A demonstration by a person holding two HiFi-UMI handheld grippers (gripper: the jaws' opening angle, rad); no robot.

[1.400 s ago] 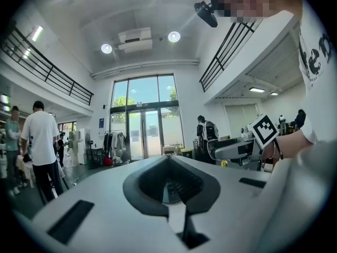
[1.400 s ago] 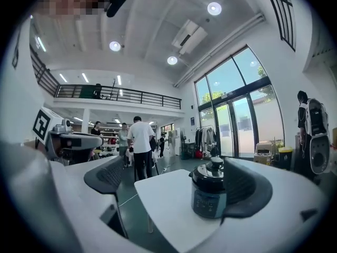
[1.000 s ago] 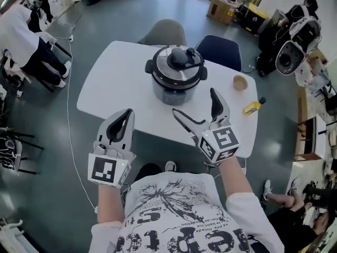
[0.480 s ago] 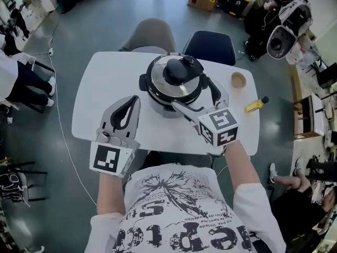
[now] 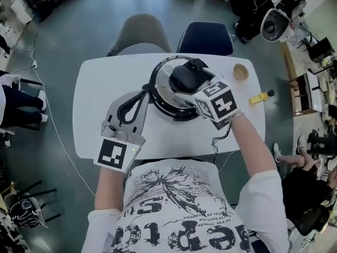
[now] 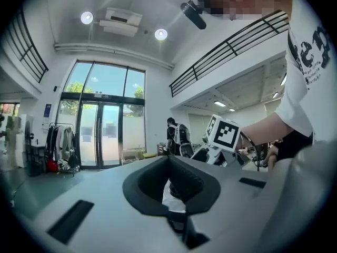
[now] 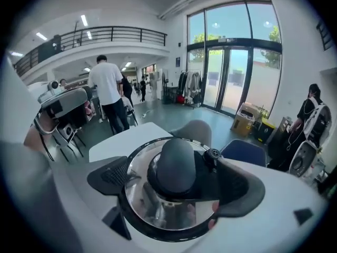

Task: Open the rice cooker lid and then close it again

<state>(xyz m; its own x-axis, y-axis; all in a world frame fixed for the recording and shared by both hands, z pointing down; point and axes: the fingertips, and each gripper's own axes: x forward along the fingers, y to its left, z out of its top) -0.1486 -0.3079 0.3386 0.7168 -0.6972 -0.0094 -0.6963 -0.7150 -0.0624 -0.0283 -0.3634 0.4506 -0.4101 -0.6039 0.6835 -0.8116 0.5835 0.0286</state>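
Both grippers have travelled forward across the table since the earlier frame, from the near edge up to the rice cooker point(image 5: 167, 100), and the head view has come in over the pot.

The right gripper point(image 7: 176, 179) points down over the lid point(image 5: 164, 84). Its jaws stand wide apart, one on each side of the black knob point(image 5: 184, 77), and have just been closing a little. The knob sits between them, but the left pad is well clear of it, so nothing is gripped. The lid lies closed on the pot.

The left gripper point(image 5: 142, 93) lies level, its jaws together and empty. Its tips are just beside the cooker's left flank; whether they touch it I cannot tell.

The cooker stands mid-table point(image 5: 97, 101), nearer the far edge. Wide bare tabletop lies to its left, and a narrower strip runs between it and the near edge. To the right, a small round cup point(image 5: 241, 71) and a yellow object point(image 5: 258, 98) sit near the table's right edge, well apart from the pot. A grey chair point(image 5: 141, 31) and a blue chair point(image 5: 206, 37) stand pushed in against the far edge, behind the cooker.
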